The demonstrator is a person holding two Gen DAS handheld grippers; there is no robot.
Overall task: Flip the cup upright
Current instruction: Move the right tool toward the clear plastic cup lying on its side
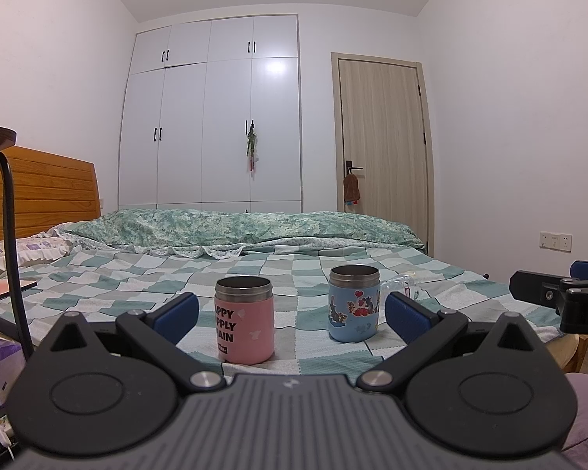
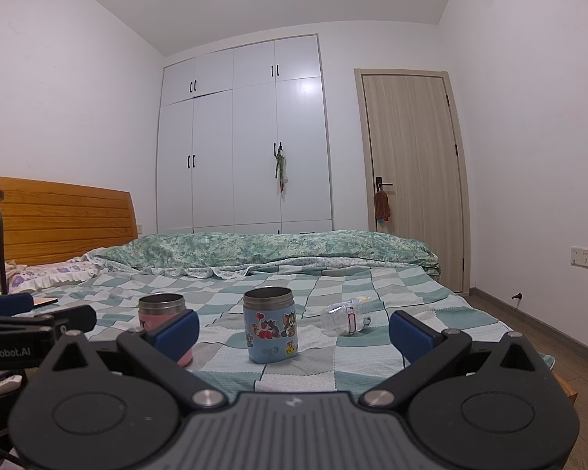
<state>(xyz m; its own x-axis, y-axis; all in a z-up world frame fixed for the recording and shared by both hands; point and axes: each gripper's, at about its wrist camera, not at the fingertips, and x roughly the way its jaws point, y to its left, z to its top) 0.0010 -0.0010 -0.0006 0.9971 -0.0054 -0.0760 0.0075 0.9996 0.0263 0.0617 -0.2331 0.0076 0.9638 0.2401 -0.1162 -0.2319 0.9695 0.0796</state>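
Blue cup (image 2: 271,326) stood upright at frame centre on the checked bed (image 2: 372,352) — steel rim up, cartoon stickers. Pink cup (image 1: 244,320) upright beside it. Both grippers' jaws apart — left gripper (image 1: 290,313), right gripper (image 2: 294,331).

You have two cups standing upright on the bed (image 2: 372,376) near its front edge: the pink cup (image 1: 244,320) left, the blue cup (image 1: 352,303) right. A plastic bottle (image 2: 347,317) lies on its side just right of and behind the blue cup.
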